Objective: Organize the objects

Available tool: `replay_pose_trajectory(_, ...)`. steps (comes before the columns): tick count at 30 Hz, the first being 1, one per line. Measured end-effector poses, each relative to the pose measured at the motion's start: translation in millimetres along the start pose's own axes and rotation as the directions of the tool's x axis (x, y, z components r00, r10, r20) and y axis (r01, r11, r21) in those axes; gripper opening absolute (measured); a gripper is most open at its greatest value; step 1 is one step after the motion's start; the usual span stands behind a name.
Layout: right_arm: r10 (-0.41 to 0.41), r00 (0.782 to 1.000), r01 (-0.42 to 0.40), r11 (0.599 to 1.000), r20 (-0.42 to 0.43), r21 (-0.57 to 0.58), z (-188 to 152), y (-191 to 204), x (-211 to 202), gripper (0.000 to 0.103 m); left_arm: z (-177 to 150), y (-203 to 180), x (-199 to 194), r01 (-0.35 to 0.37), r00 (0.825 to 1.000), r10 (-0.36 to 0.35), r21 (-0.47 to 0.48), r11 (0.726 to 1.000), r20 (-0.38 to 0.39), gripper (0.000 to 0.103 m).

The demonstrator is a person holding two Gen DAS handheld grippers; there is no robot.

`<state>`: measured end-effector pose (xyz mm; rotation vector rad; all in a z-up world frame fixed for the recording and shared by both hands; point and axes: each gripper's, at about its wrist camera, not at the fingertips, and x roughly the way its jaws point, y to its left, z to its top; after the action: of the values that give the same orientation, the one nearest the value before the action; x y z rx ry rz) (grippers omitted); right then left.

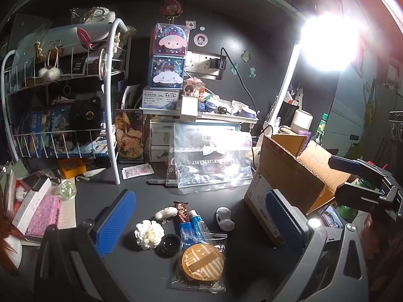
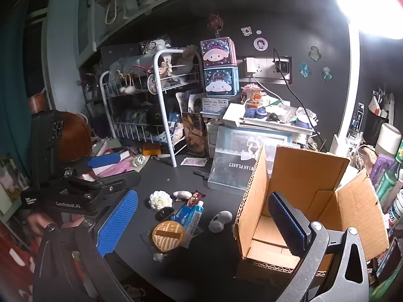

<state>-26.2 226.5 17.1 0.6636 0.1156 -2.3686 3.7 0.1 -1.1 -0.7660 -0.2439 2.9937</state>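
Small objects lie in a loose group on the dark desk (image 1: 141,186), between the wire rack (image 1: 110,100) at the left and the open cardboard box (image 2: 309,193) at the right: a white fabric flower (image 1: 149,234), a black jar (image 1: 170,244), a blue tube (image 1: 192,229), a round orange packet (image 1: 202,261) and a grey object (image 1: 224,217). Left gripper (image 1: 199,229) hangs over them with its jaws wide apart, holding nothing. Right gripper (image 2: 201,224) also stands wide apart and empty, its right finger in front of the box.

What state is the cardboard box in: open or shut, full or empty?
Open and empty: the cardboard box has raised flaps and a bare bottom.
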Motion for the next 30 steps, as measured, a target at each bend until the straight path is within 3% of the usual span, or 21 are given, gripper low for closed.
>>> replay_pose_trajectory(30, -0.015, 1.0, 0.015, 1.0, 0.007, 0.014, -3.8, -1.4, 0.2, 0.103, -0.6, 1.1, -3.2, -0.006, 1.0, 0.006, -0.004, 1.0, 0.004, 0.103)
